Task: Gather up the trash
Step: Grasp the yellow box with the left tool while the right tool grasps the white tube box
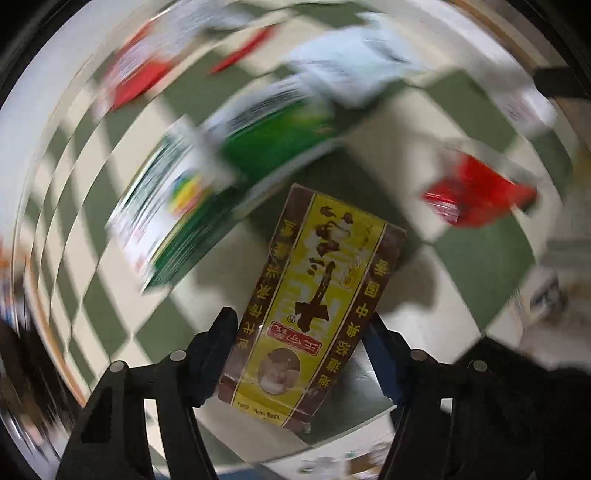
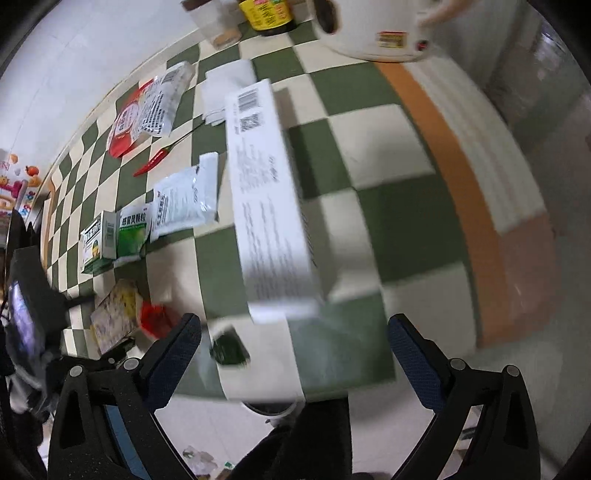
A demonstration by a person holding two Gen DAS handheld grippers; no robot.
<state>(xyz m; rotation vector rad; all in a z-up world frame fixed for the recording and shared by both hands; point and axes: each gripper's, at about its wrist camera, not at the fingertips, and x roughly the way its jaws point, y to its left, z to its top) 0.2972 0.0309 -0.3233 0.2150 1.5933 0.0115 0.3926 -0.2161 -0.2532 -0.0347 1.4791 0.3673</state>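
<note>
My left gripper point(image 1: 301, 328) is shut on a yellow and brown carton point(image 1: 314, 295), held above the green and cream checkered tablecloth point(image 1: 476, 266); it also shows in the right wrist view point(image 2: 114, 317). Behind it lie blurred green and white boxes point(image 1: 229, 166), a red wrapper point(image 1: 480, 192) and a white packet point(image 1: 351, 70). My right gripper point(image 2: 295, 332) is open, its fingers either side of a long white box point(image 2: 266, 199) that lies apart from them on the tablecloth point(image 2: 388, 147).
In the right wrist view, green medicine boxes point(image 2: 110, 240), a white pouch point(image 2: 188, 199), a red chili point(image 2: 153, 160), a red and white bag point(image 2: 147, 110) and a napkin point(image 2: 229, 88) lie left. A white cooker point(image 2: 373, 29) and jars point(image 2: 266, 14) stand at the back.
</note>
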